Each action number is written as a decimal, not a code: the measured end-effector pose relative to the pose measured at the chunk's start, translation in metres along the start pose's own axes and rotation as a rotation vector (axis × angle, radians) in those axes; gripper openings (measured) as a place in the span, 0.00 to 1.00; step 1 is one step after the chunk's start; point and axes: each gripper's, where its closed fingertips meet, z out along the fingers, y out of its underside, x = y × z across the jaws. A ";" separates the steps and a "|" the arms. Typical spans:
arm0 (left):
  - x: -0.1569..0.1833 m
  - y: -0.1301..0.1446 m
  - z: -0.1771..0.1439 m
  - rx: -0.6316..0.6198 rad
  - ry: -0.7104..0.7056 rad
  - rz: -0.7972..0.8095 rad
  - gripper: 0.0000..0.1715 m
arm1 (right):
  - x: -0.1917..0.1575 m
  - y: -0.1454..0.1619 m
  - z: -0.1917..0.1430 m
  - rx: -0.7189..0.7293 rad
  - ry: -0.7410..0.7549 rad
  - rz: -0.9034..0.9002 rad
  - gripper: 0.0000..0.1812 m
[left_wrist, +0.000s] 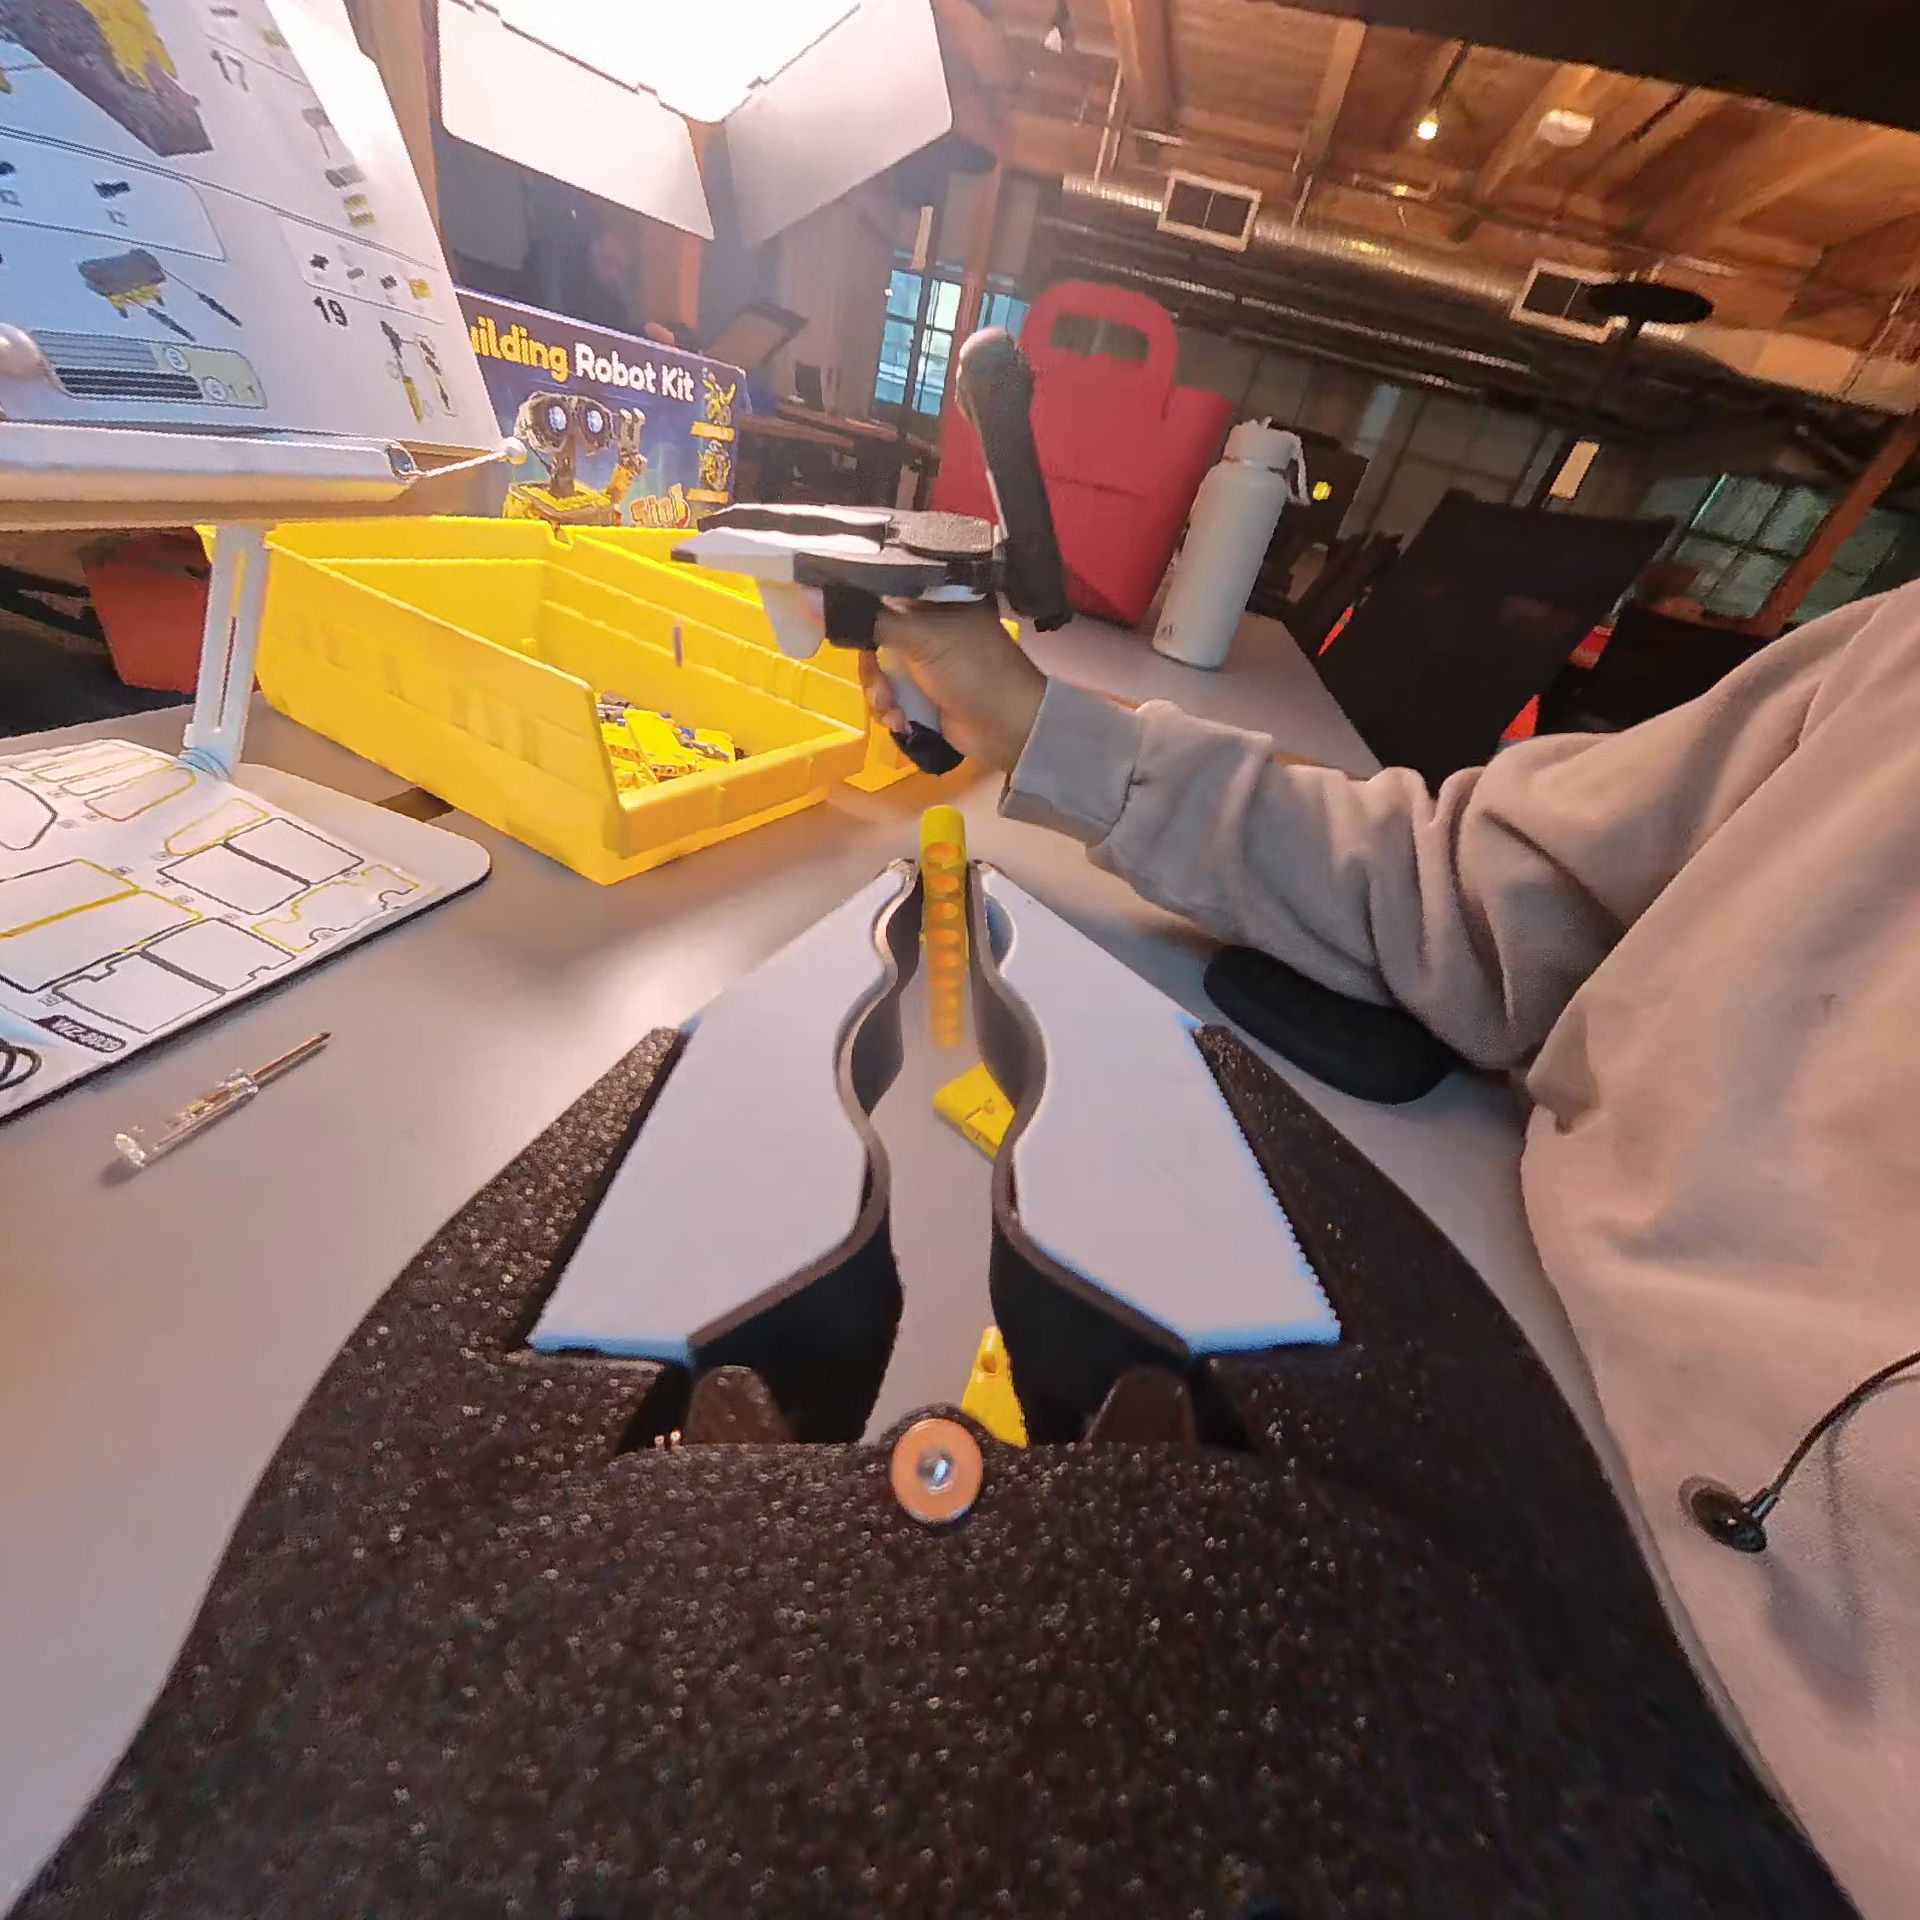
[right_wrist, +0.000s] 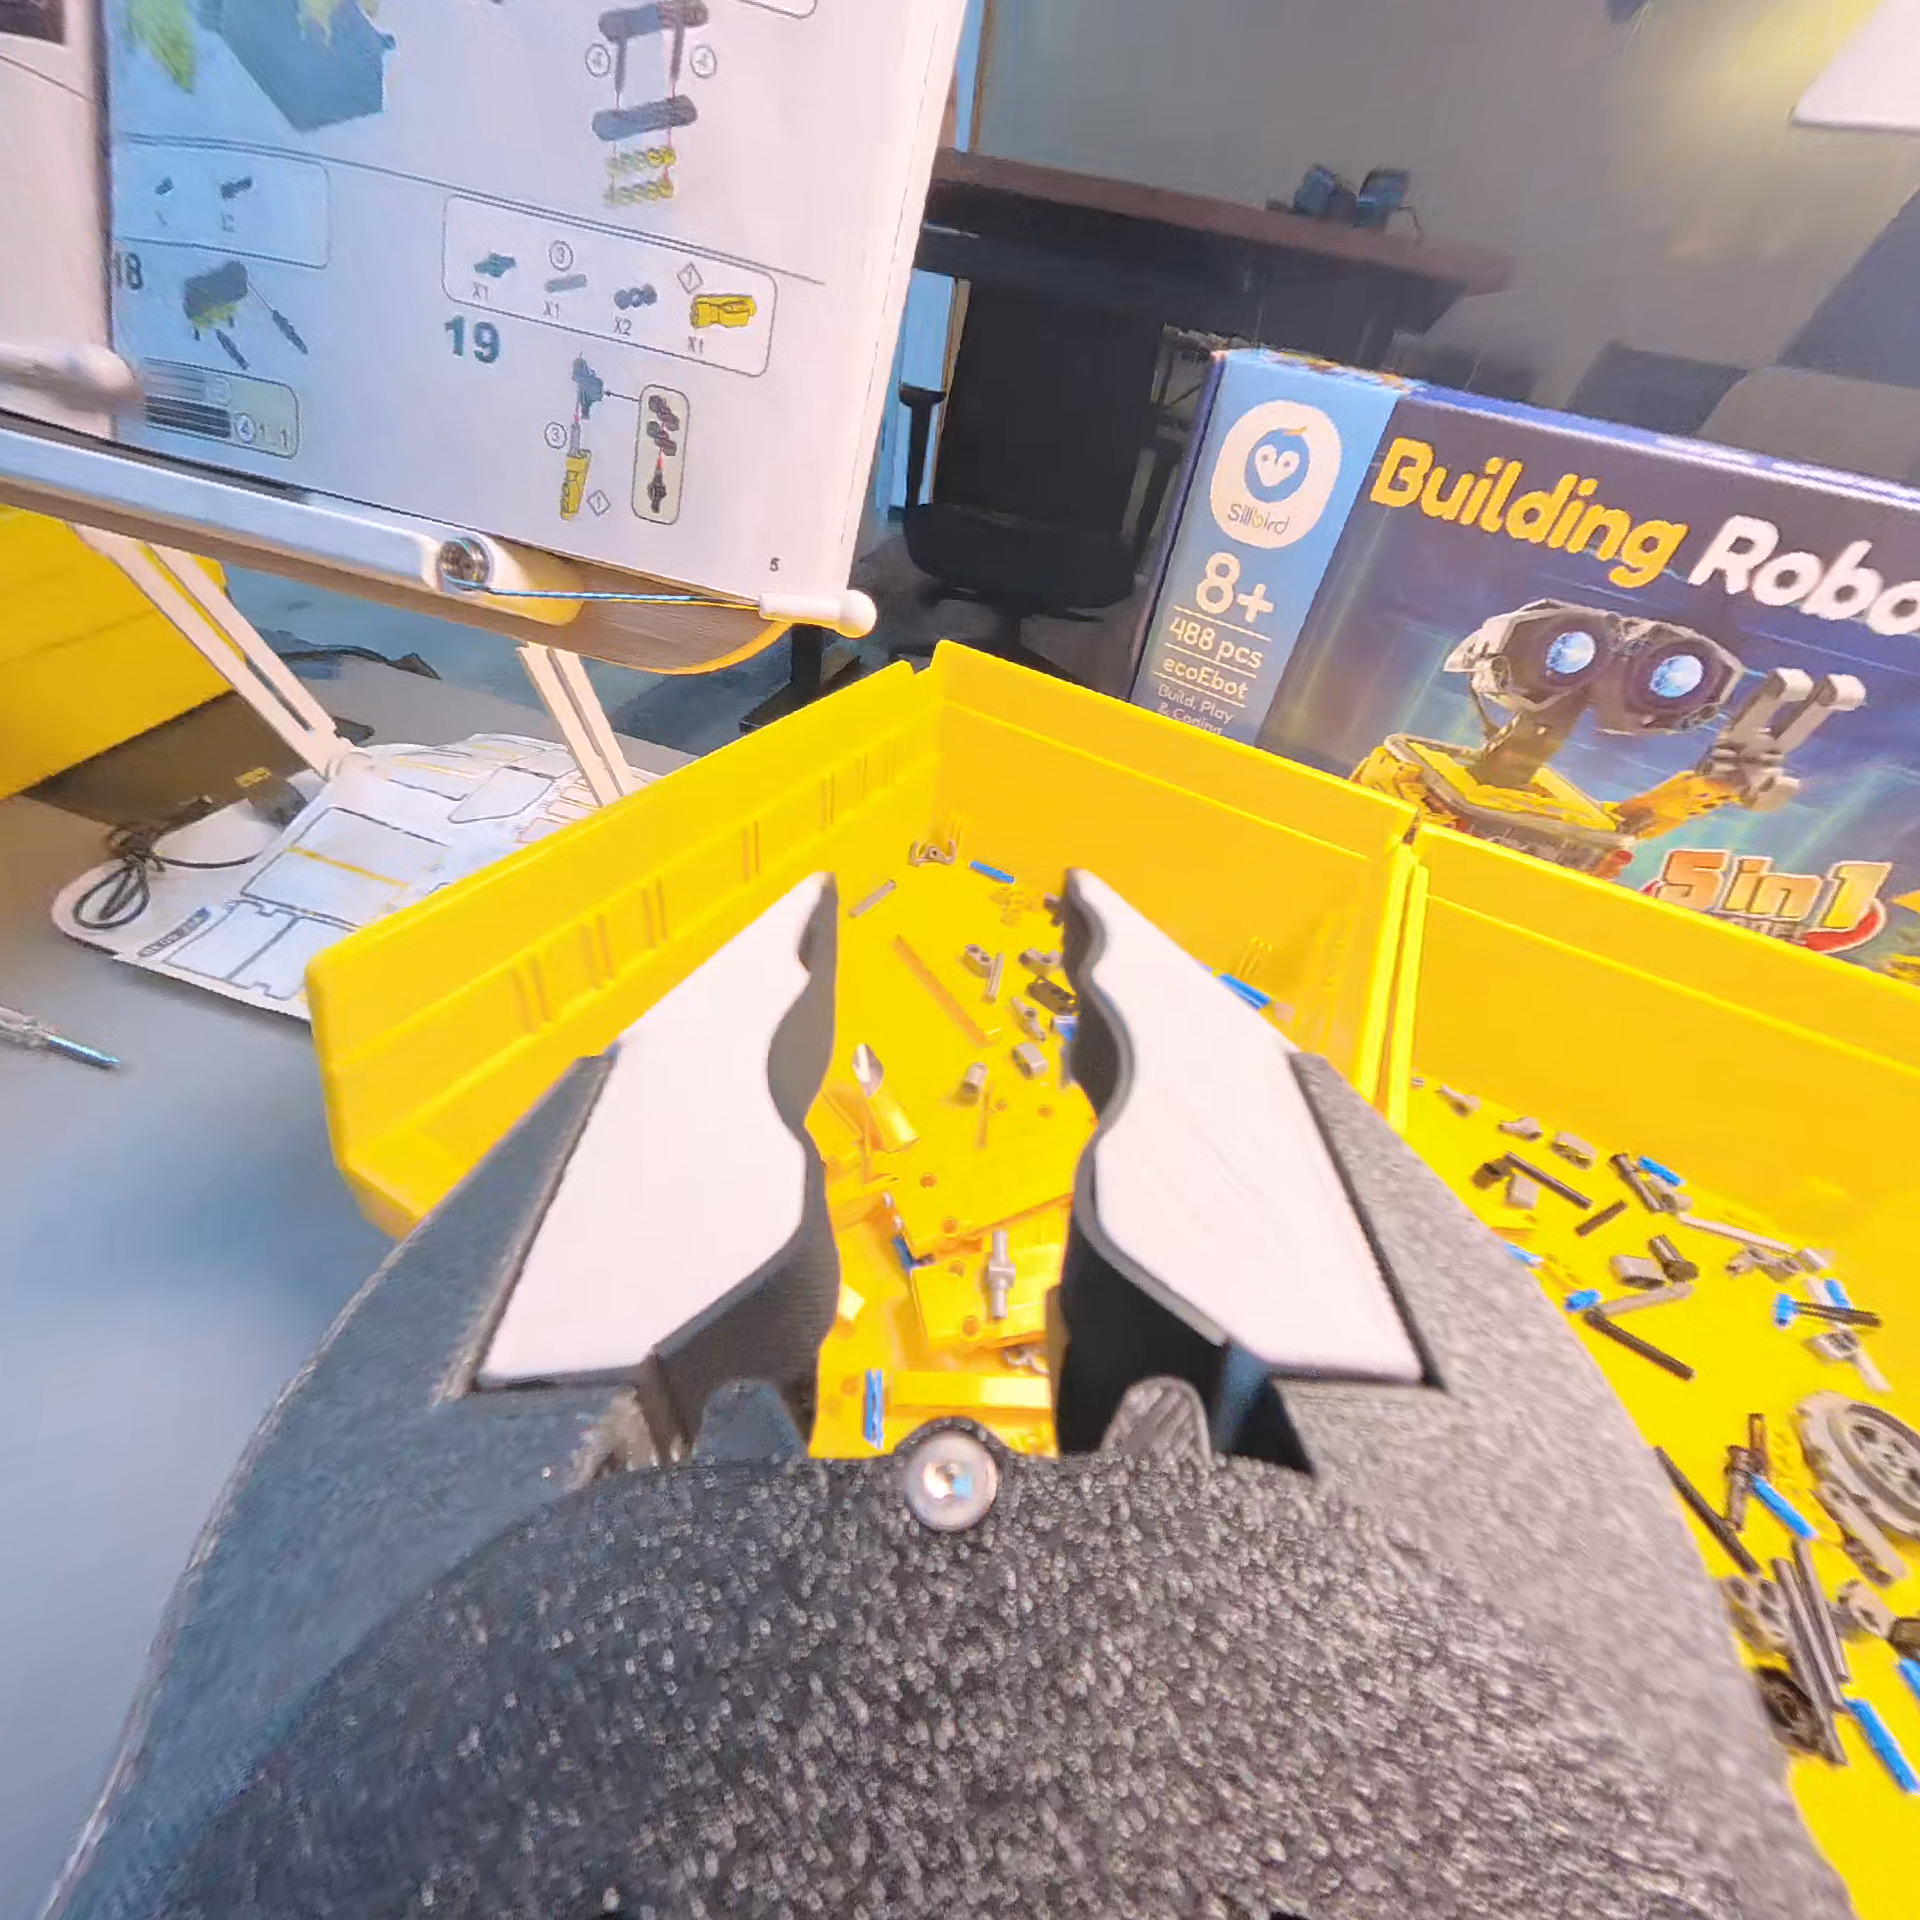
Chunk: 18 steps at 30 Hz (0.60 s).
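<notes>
Your left gripper (left_wrist: 943, 883) pinches long yellow holed plastic beam (left_wrist: 943, 935) above grey table (left_wrist: 260, 1299); yellow plastic bin (left_wrist: 499, 665) ahead.

Both views are bright and strongly bowed at the edges by wide-angle lenses. In the left wrist view a large white rectangular softbox light panel (left_wrist: 686, 62) overhead blows out to pure glare, while the timber ceiling behind sits dim and warm. The right wrist view shows motion blur across the yellow plastic parts bin (right_wrist: 644, 935) and the far background.
</notes>
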 end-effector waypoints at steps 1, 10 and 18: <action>0.001 -0.001 -0.003 0.019 0.002 -0.019 0.04 | -0.005 0.001 0.002 -0.003 -0.015 0.014 0.31; 0.024 -0.023 -0.025 0.283 0.238 -0.165 0.04 | -0.248 -0.050 -0.121 0.133 -1.050 -0.003 0.31; 0.044 -0.023 -0.025 0.276 0.271 -0.023 0.04 | -0.361 -0.041 -0.188 0.101 -1.342 -0.052 0.14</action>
